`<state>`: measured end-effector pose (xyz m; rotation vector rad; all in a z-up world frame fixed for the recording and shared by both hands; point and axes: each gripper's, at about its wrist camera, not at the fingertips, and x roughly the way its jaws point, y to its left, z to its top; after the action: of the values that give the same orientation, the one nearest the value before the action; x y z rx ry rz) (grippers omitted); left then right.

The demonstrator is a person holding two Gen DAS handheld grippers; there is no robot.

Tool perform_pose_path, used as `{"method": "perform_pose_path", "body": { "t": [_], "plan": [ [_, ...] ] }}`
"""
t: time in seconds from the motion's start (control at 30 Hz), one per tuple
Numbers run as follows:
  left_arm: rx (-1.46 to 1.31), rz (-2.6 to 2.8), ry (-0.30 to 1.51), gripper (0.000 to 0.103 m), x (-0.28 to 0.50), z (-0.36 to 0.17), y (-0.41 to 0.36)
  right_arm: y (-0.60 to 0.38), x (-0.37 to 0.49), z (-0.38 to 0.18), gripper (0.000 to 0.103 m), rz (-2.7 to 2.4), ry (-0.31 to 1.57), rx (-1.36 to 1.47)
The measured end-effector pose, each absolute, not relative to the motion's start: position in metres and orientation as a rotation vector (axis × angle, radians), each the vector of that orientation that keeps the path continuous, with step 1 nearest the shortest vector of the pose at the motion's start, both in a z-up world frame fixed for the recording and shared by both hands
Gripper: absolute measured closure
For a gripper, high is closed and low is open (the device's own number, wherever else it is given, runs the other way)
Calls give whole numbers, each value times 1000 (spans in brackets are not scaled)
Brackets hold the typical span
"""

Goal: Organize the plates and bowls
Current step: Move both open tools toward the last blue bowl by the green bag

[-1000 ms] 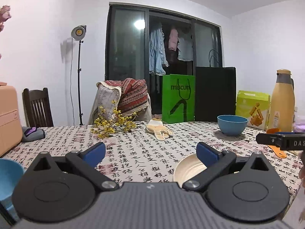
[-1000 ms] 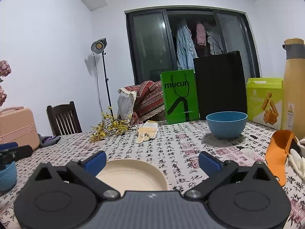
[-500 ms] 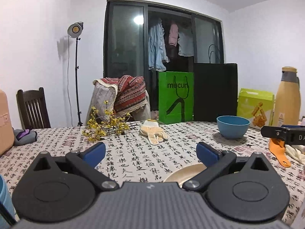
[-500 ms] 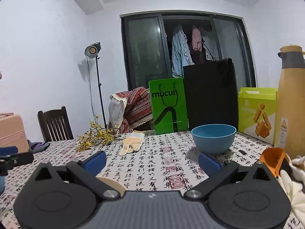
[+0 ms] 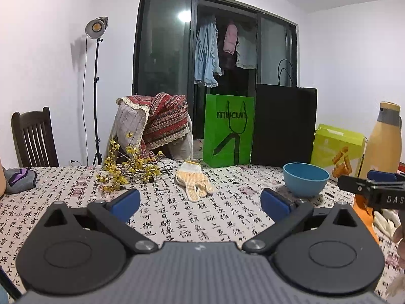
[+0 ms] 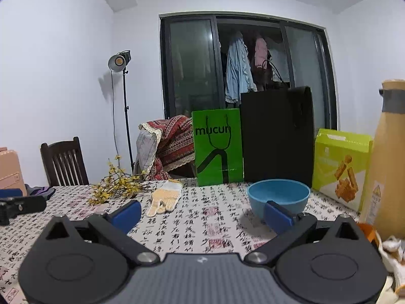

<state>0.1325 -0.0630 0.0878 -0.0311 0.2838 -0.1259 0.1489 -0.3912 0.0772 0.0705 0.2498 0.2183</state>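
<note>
Cream plate gone from both views since earlier; blue bowl (image 6: 278, 196) now nearer, at one o'clock of right gripper (image 6: 201, 215). Both grippers, left gripper (image 5: 200, 201) included: fingers wide apart, empty. Bowl: probably light, rigid plastic; grip at rim.

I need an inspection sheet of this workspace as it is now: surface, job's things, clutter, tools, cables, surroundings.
Surface: table under a cloth printed with characters.
Job's things: one blue bowl, upright, empty; no plate in view.
Clutter: work glove, yellow flower sprig, green bag, black bag, snack box, tall bottle.
Tools: left tool open, empty; right tool open, empty.
Cables: lamp cord down the wall.
Surroundings: wooden chair, dark window with hanging clothes.
</note>
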Motion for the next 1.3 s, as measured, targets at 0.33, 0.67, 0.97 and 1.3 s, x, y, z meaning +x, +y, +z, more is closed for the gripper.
{"method": "perform_pose_path", "body": {
  "t": [0.33, 0.67, 0.97, 1.3],
  "plan": [
    [-90, -148, 360, 0, 177, 108, -68, -406, 167, 89, 0, 178, 253, 101],
    [-71, -170, 410, 0, 228, 119, -95, -419, 191, 99, 0, 124, 236, 101],
    [-23, -147, 398, 0, 263, 124, -124, -417, 214, 109, 0, 84, 224, 121],
    [-13, -104, 389, 0, 300, 130, -145, -417, 246, 124, 0, 3, 227, 132]
  ]
}}
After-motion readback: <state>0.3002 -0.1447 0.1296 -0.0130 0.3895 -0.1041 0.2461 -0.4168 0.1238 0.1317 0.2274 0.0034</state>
